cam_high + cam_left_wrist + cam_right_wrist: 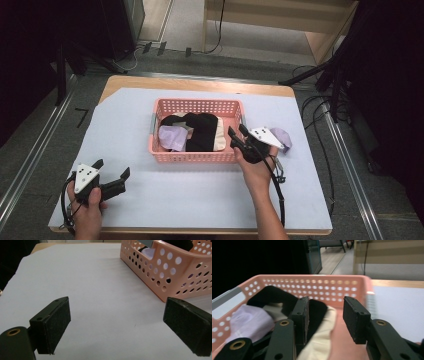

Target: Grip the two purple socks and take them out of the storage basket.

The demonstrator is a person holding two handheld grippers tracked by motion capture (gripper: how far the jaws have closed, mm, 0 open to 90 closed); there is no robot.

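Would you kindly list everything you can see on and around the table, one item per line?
basket: one, pink, perforated, middle of the table.
black cloth: one, in the basket.
lilac cloth: one, in the basket's left part.
cream cloth: one, in the basket, beside the black one.
lilac cloth on the table: one, right of the basket.
sheet: one, pale, covering the wooden table.
left claw: black, open, over the sheet's near left.
right claw: black, open, at the basket's right near corner.
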